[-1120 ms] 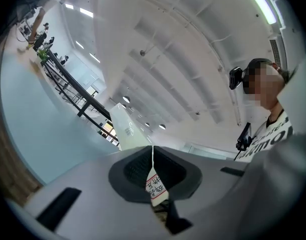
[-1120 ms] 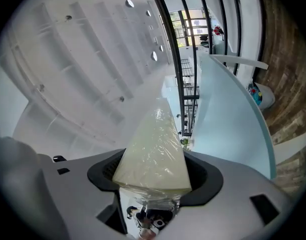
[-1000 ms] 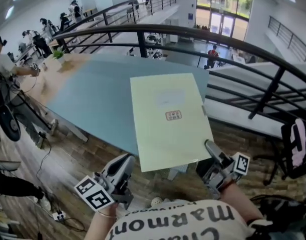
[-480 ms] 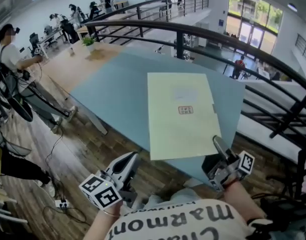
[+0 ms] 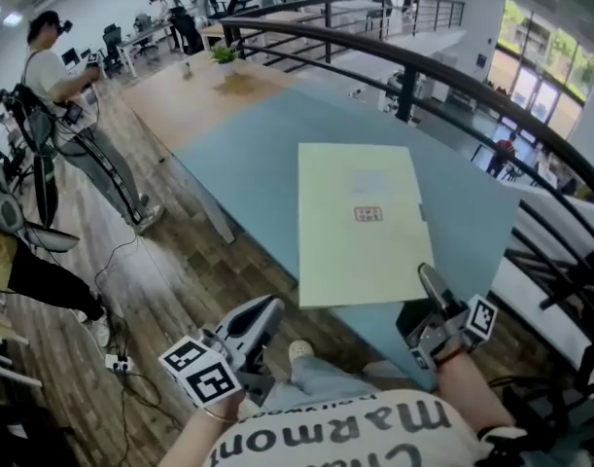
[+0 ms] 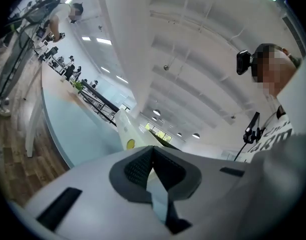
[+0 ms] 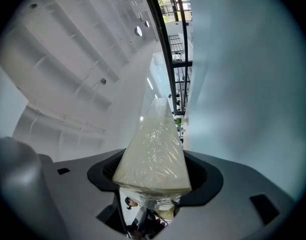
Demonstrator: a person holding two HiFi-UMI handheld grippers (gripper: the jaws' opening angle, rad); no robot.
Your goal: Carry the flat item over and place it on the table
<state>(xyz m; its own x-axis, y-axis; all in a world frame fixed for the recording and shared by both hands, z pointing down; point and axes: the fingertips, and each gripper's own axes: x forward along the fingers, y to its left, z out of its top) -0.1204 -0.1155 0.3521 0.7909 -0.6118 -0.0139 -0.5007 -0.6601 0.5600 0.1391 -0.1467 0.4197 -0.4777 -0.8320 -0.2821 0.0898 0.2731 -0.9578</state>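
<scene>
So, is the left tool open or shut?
Shut: the left tool has its jaws pressed together, with nothing between them.

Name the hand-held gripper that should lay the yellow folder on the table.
Right. The right hand-held gripper grips the yellow folder above the blue table; the left hand-held gripper is shut and empty.

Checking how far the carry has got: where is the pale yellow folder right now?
In the head view the folder is centre-right, over the blue table, with its near right corner clamped in the right gripper.
</scene>
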